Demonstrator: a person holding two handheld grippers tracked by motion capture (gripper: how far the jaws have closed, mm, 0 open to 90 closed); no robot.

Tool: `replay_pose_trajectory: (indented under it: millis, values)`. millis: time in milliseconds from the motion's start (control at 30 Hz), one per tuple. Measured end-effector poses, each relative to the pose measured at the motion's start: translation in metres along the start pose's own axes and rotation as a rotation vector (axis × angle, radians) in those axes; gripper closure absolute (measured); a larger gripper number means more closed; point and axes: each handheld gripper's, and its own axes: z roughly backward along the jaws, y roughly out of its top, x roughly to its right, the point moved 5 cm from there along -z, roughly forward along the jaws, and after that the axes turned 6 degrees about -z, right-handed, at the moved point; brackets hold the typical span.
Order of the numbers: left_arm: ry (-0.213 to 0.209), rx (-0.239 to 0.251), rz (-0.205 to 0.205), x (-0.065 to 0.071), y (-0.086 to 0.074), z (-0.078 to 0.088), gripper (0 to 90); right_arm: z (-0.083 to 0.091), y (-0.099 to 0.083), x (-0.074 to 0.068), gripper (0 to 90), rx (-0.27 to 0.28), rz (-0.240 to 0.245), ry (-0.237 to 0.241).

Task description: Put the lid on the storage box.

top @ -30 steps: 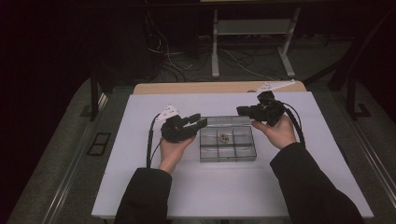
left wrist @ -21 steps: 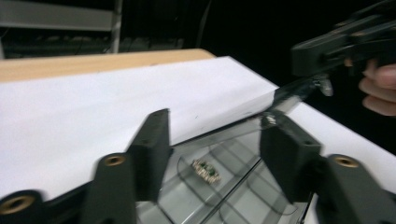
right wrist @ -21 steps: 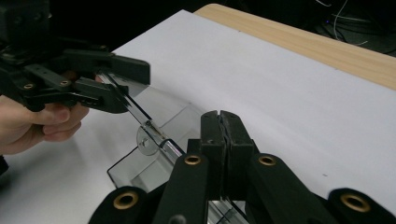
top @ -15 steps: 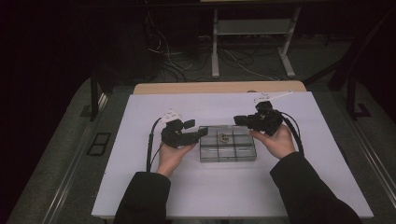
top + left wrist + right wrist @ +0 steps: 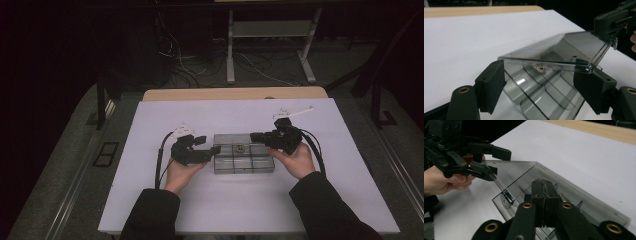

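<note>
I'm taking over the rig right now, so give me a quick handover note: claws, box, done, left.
Left claw: open, jaws just been opening; lid edge between its pads, not gripped.
Right claw: shut on the lid's far corner, holding it tilted up.
Box: mid-table, small metal part in a back compartment.
Done: lid partly raised.
Left: probably swing the lid fully open.

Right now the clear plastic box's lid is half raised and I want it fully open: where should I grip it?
Probably the thin left-end edge of the clear flat plastic lid, coming level from that end. It stands tilted up off the clear compartmented plastic box, leaving room for fingers above and below.
</note>
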Motion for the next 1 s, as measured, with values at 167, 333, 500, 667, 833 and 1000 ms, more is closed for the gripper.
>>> replay_pose_trajectory:
  millis: [167, 333, 500, 667, 833, 1000]
  values:
    - [0.003, -0.037, -0.030, 0.002, -0.010, 0.002, 24.4, -0.003, -0.011, 0.000, 89.3, -0.005, -0.013, 0.019]
    - [-0.005, -0.074, -0.045, 0.004, -0.016, 0.006, 25.1, -0.004, -0.019, 0.001, 89.3, -0.012, -0.031, 0.027]
    - [-0.023, -0.100, -0.065, 0.006, -0.022, 0.013, 25.4, -0.005, -0.026, 0.003, 89.3, -0.026, -0.037, 0.024]
    - [-0.044, -0.116, -0.072, 0.009, -0.026, 0.017, 25.2, -0.004, -0.031, 0.006, 89.3, -0.025, -0.048, 0.019]
    - [-0.060, -0.093, -0.061, 0.011, -0.023, 0.023, 24.3, 0.003, -0.036, 0.006, 86.4, -0.010, -0.055, 0.018]
    - [-0.095, -0.083, -0.053, 0.015, -0.026, 0.031, 17.5, 0.012, -0.042, 0.003, 67.6, 0.012, -0.054, -0.002]
